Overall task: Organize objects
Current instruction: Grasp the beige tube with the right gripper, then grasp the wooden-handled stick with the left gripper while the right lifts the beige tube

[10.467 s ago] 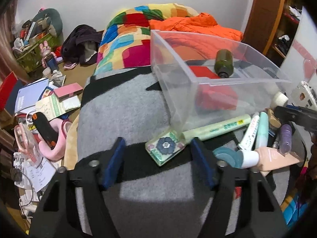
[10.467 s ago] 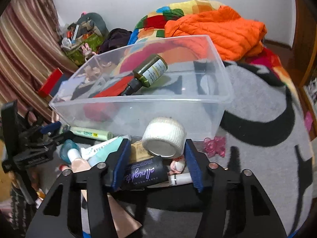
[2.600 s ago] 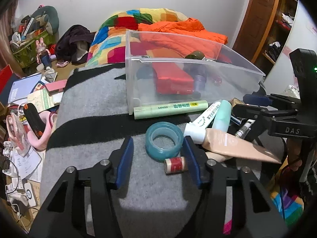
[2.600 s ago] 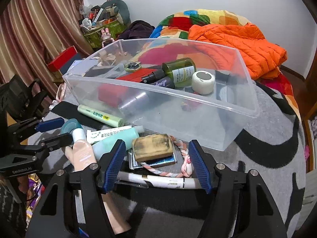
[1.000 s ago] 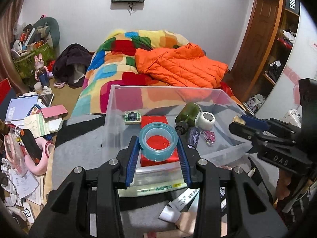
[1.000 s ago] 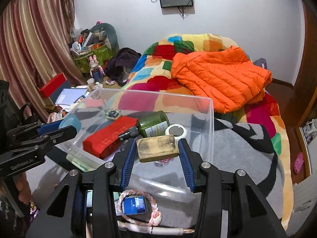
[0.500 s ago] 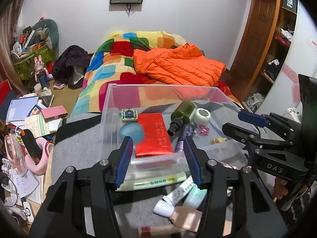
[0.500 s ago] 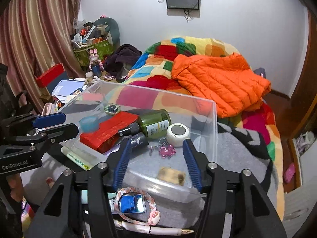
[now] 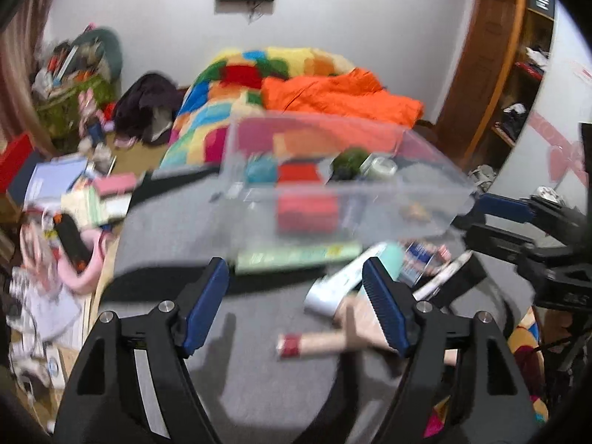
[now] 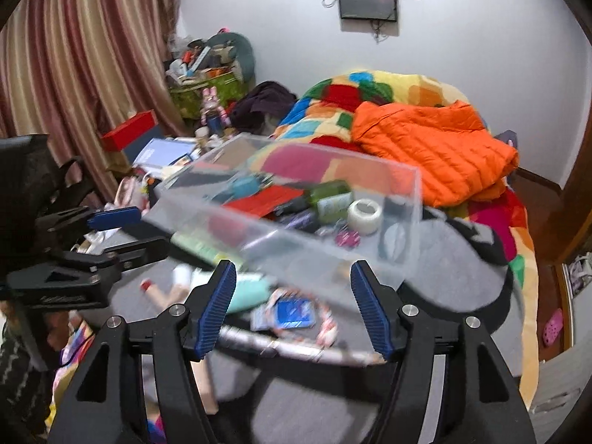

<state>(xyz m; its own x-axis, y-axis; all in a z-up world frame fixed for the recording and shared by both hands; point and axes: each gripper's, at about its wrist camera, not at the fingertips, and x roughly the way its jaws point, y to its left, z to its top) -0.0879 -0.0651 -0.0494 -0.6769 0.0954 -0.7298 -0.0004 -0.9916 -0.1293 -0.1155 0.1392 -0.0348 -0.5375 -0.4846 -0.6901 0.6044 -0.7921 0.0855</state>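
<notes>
A cluttered bedroom with a patchwork bed and an orange jacket (image 10: 433, 155) lies behind a grey rug (image 9: 177, 229) on which the clear plastic bin (image 10: 403, 199) stands. Both claws have just been opening and nothing lies between their blue pads: the left claw (image 9: 296, 307) is spread over the rug in front of the bin, and the right claw (image 10: 292, 307) is spread over the loose pile by the bin's near wall. In my judgement the step in hand is going back for the next loose thing, so each claw should drop low, straddle one item only, and close across its narrow side rather than scooping into the heap. Inside the bin I count one teal tape ring (image 10: 246, 187), one red box (image 10: 266, 199), one green bottle (image 10: 329, 194) and one white tape roll (image 10: 364, 214); smaller bits there are too blurred to count. Outside it lie one long pale-green tube (image 9: 296, 255), one mint tube (image 10: 248, 292), one small blue packet (image 10: 292, 312), one long pen-like stick (image 10: 292, 347) and one red-capped tube (image 9: 314, 342).
</notes>
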